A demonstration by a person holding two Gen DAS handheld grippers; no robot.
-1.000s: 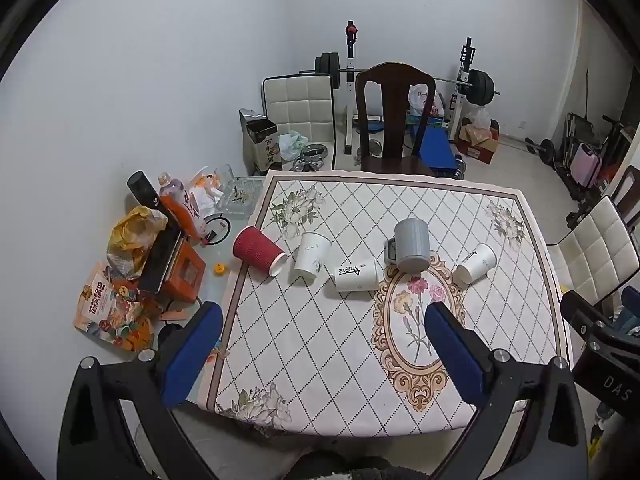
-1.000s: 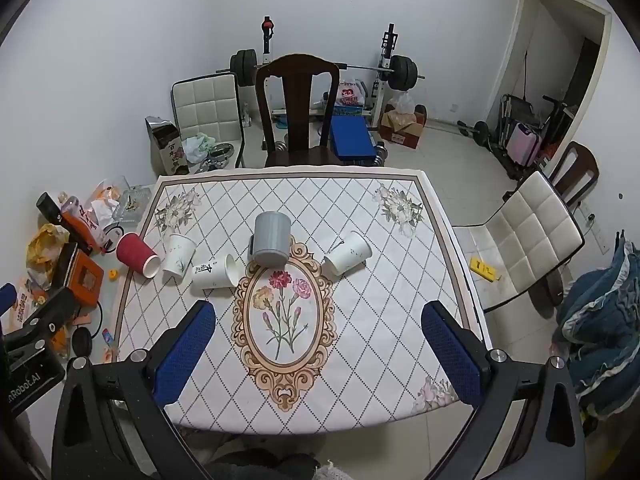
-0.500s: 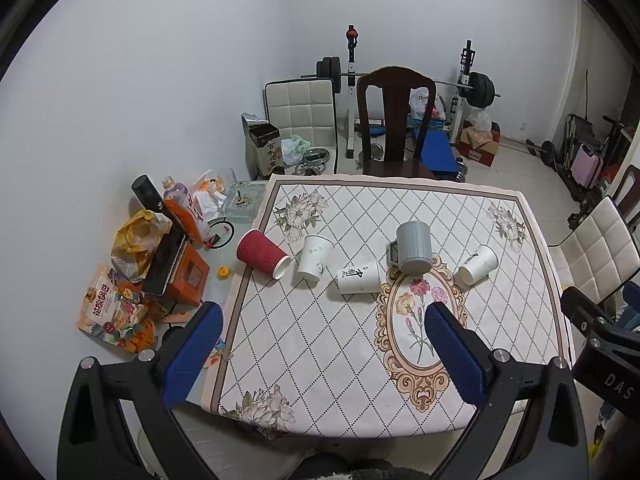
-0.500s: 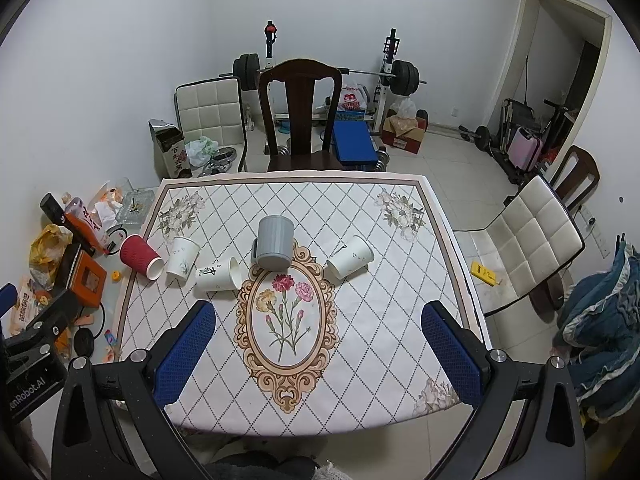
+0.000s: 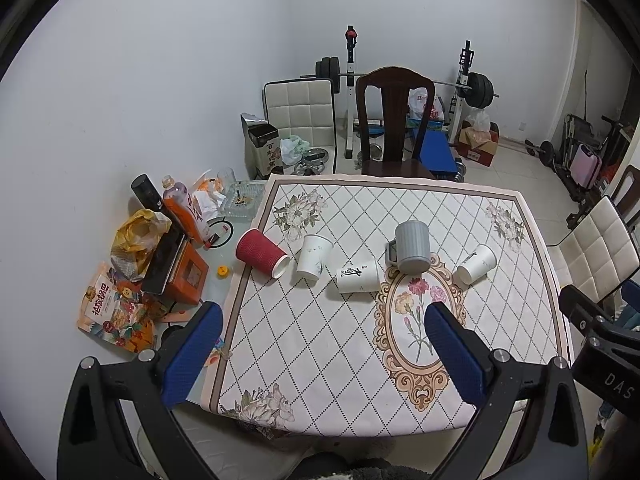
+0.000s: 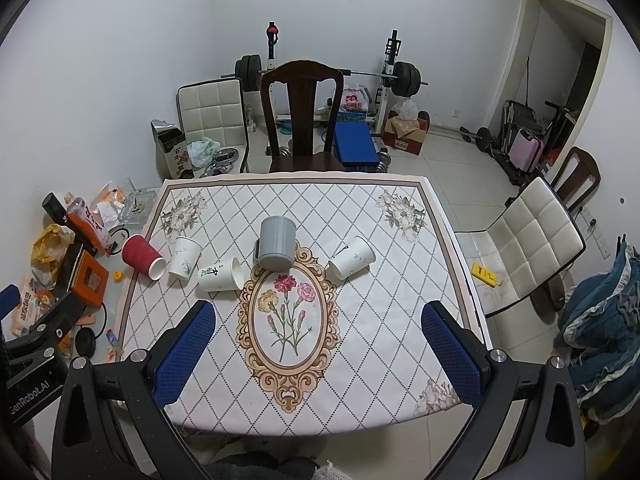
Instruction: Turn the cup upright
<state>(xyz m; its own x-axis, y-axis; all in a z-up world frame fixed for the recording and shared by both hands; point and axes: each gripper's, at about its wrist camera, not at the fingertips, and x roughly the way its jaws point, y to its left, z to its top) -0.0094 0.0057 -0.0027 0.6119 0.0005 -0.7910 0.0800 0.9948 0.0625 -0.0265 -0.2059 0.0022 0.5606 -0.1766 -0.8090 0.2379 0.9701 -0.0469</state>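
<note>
Five cups (image 6: 275, 249) are noted unrighted on the table (image 6: 380, 288); both grippers (image 5: 320, 344) (image 6: 320, 344), withdrawn slightly higher, are held wide apart, empty.

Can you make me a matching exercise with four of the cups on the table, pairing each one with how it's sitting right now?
Things:
1. red cup
2. grey mug
3. white cup with black characters
4. white cup right of the mug

States:
A. upside down, handle on its left
B. on its side, at the table's left edge
C. on its side, mouth toward the mug
D. on its side, alone on its side of the mug

Pairs: 1-B, 2-A, 3-C, 4-D
</note>
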